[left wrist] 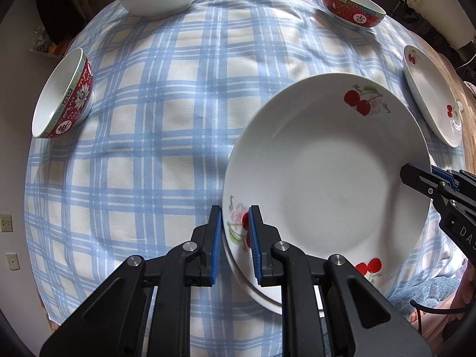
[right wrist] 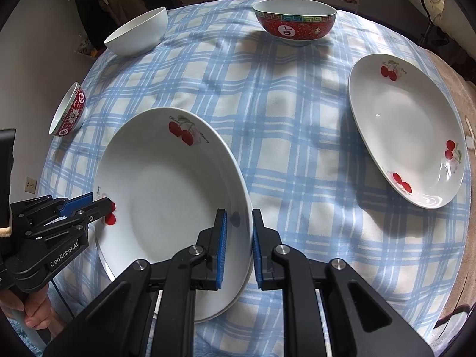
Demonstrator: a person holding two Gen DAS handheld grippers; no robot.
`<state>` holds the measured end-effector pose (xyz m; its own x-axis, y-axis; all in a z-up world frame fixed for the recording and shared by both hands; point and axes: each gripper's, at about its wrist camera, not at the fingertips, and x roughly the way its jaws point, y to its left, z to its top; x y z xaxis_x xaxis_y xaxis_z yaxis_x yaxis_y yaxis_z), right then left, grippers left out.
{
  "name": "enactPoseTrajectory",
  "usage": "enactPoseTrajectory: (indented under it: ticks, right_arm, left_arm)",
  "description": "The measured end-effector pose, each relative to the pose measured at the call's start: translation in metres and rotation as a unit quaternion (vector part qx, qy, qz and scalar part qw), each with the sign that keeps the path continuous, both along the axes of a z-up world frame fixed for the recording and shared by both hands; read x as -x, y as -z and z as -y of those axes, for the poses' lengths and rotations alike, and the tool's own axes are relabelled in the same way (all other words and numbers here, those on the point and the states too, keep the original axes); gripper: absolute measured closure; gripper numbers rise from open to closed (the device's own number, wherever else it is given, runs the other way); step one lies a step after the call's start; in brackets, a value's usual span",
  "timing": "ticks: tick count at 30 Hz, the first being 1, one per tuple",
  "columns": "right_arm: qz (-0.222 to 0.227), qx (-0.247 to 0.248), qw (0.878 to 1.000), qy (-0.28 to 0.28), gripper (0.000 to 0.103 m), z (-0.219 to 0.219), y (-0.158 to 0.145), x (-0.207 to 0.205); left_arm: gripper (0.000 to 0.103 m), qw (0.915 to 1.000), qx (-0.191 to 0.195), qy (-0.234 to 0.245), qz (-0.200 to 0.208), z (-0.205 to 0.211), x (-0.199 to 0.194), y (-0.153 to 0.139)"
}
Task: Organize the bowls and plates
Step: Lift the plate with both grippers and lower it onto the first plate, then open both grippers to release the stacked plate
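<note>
Your left gripper straddles the near-left rim of the top cherry plate, one blue pad under the rim and the other on the painted cherries; the jaws are narrowed around the rim, but you cannot tell from here whether they actually pinch it. Your right gripper straddles the opposite rim in the same way, one finger inside the plate and one outside, with a small gap visible on the outer side, so a firm hold cannot be confirmed there either.

In the right wrist view the top cherry plate sits at about 8 o'clock, and a second white rim peeks out just below it, so it lies on or right over another plate. In the left wrist view that lower rim shows at 6 o'clock.

A single cherry plate lies well apart at 3 o'clock on the blue checked cloth. The red patterned bowl stands upright at 12 o'clock, the plain white bowl at 11 o'clock, and a smaller red bowl at 9 o'clock near the cloth's edge. All three bowls stand apart from one another and from the plates.
</note>
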<state>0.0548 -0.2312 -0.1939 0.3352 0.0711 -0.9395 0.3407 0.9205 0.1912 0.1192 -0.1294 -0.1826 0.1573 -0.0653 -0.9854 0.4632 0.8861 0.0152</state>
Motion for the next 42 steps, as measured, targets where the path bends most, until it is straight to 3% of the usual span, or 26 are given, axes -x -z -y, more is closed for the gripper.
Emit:
enactPoseTrajectory:
  ticks: [18,26,30,32,34,38,40,42]
  right_arm:
    - [-0.013,0.005,1.0,0.005,0.085,-0.001,0.002,-0.001]
    - [-0.01,-0.002,1.0,0.01,0.085,0.002,-0.002,0.001]
    - [0.0,-0.002,1.0,0.019,0.085,0.009,-0.012,0.005]
    - [0.0,0.001,1.0,0.026,0.078,0.015,-0.016,0.007]
    - [-0.005,0.011,0.999,0.032,0.058,0.021,-0.019,0.009]
    - [-0.007,0.038,0.999,0.03,0.049,0.031,-0.028,0.008]
    - [0.0,0.04,0.999,0.029,0.032,0.037,-0.034,0.009]
    - [0.01,0.045,0.999,0.027,0.025,0.043,-0.04,0.01]
  left_arm:
    - [0.085,0.9999,-0.013,0.004,0.009,0.002,0.004,-0.002]
    - [0.085,0.9994,-0.014,0.002,0.03,0.001,0.01,-0.021]
    - [0.08,0.9991,-0.008,0.001,0.042,0.006,0.011,-0.033]
    - [0.077,0.9989,-0.009,0.001,0.045,0.009,0.011,-0.039]
    - [0.074,0.9988,-0.013,0.004,0.048,0.014,0.011,-0.044]
    - [0.054,0.9976,-0.011,0.006,0.068,0.023,0.006,-0.059]
    - [0.048,0.9971,-0.008,0.007,0.076,0.029,0.006,-0.064]
    - [0.041,0.9973,-0.008,0.009,0.072,0.036,0.002,-0.067]
